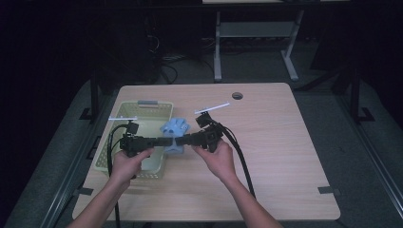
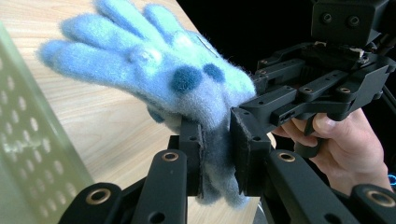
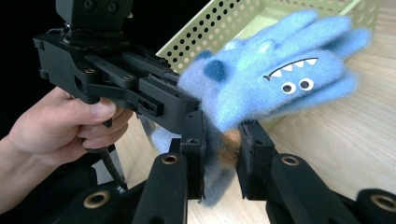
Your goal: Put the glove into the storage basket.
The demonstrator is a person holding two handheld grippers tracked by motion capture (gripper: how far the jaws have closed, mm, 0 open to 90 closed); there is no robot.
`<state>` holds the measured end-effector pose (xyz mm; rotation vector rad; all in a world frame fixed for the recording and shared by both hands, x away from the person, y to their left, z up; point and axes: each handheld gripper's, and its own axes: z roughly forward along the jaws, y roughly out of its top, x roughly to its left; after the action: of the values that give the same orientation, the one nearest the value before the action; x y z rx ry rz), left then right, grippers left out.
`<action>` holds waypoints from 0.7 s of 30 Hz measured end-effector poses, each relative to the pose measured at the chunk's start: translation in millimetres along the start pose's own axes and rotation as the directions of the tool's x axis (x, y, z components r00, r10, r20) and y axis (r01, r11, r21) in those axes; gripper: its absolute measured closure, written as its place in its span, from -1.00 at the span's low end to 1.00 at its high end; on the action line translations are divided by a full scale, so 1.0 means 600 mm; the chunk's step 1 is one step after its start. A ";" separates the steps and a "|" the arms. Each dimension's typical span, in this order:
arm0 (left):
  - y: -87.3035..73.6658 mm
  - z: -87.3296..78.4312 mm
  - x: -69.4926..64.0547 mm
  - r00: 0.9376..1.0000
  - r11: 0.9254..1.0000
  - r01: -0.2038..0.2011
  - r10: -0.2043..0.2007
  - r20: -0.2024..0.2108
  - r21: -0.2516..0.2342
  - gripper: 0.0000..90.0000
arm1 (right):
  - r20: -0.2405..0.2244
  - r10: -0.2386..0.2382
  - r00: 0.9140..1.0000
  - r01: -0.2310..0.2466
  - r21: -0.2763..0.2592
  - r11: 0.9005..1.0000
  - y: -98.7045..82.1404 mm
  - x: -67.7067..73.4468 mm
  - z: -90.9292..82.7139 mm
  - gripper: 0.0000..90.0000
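From high up, your two grippers meet in the middle of the table (image 1: 285, 142). The left gripper (image 1: 160, 141) comes in from the left and the right gripper (image 1: 184, 139) comes in from the right, tip to tip. The fluffy blue glove (image 1: 174, 131) sits right between them, its fingers pointing away from you. The green basket (image 1: 142, 110) is just beside your left gripper, on its far side from the right one. So my guess is the glove goes left, and your left hand (image 1: 130, 161) is the nearer one to the basket.

From your left gripper, the jaws are squeezed on the glove's (image 2: 159, 70) wrist end. The glove sticks up and to the left of the jaws, long way up. The right gripper (image 2: 245, 116) bites the same end from the right, touching the glove. The basket wall (image 2: 28, 140) is close on the left.

From your right gripper, the jaws pinch the glove's (image 3: 275, 79) cuff too. The glove leans up and to the right, showing a funny face with eyes and teeth. The left gripper (image 3: 191, 119) holds on from the left. The basket (image 3: 224, 28) is behind the glove. Both of your arms reach in low and level.
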<state>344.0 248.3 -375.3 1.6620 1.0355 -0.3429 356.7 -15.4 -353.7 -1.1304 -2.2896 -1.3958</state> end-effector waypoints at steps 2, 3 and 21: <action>0.000 -0.004 0.001 1.000 1.000 -0.001 0.001 0.002 -0.002 0.68 | -0.001 0.001 1.000 -0.001 0.002 1.000 0.002 0.002 0.003 0.66; 0.000 -0.006 0.002 1.000 1.000 -0.001 0.001 0.001 -0.004 0.68 | -0.003 -0.004 1.000 0.004 0.001 1.000 0.003 0.003 0.005 0.66; -0.007 -0.049 0.018 1.000 1.000 0.020 -0.020 -0.002 -0.020 0.70 | -0.047 -0.013 0.999 0.014 0.017 1.000 0.018 0.018 0.042 0.63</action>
<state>339.1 279.6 -374.9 1.6354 1.0546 -0.3423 361.9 13.4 -354.0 -1.0680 -2.2763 -1.3896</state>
